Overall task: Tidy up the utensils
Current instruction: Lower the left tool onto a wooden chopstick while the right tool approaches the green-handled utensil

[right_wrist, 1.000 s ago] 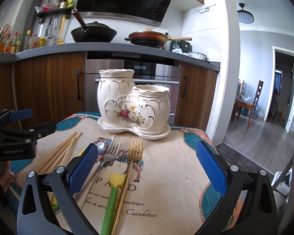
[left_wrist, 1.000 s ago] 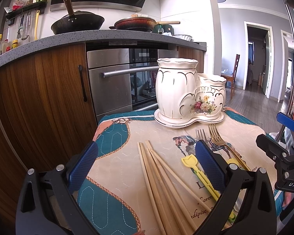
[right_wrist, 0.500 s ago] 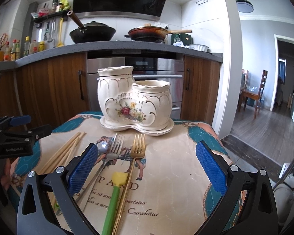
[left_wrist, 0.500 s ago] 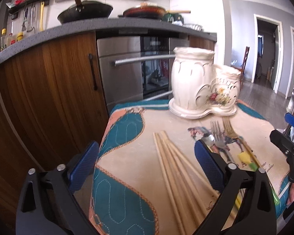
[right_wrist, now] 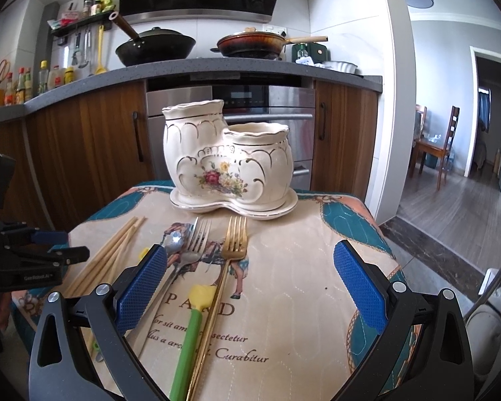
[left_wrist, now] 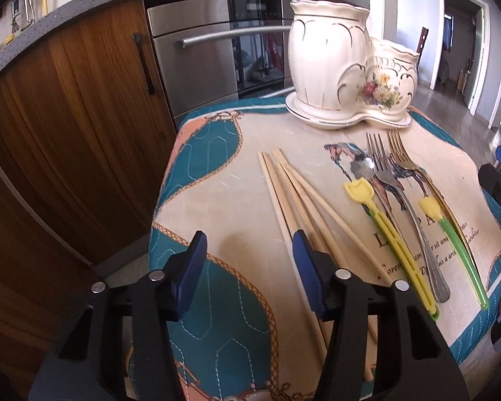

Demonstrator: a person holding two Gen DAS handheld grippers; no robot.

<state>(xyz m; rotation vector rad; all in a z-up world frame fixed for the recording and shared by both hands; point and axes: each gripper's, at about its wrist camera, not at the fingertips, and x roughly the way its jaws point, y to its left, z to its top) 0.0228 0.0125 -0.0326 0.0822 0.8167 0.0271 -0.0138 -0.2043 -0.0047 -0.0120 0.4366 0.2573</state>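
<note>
A cream two-cup ceramic utensil holder (left_wrist: 344,77) (right_wrist: 227,163) stands at the far edge of the quilted mat. Several wooden chopsticks (left_wrist: 294,200) (right_wrist: 117,250) lie left of centre. A yellow scoop (left_wrist: 384,230), a silver spoon (left_wrist: 362,167), a silver fork (left_wrist: 397,200) (right_wrist: 190,250), a green-handled yellow scoop (left_wrist: 451,230) (right_wrist: 193,317) and a gold fork (left_wrist: 404,157) (right_wrist: 233,250) lie to their right. My left gripper (left_wrist: 247,260) is partly open and empty, low over the mat just left of the chopsticks. My right gripper (right_wrist: 250,277) is open and empty above the forks.
The quilted mat (left_wrist: 217,173) (right_wrist: 310,267) covers a small table with drops on its left and right sides. Wooden cabinets (left_wrist: 66,117) and a steel oven (right_wrist: 237,107) stand behind. The left gripper's body (right_wrist: 26,264) shows at the right wrist view's left edge.
My left gripper has dropped and tilted down toward the mat beside the chopsticks, and its jaws have narrowed. My right gripper has stayed nearly still.
</note>
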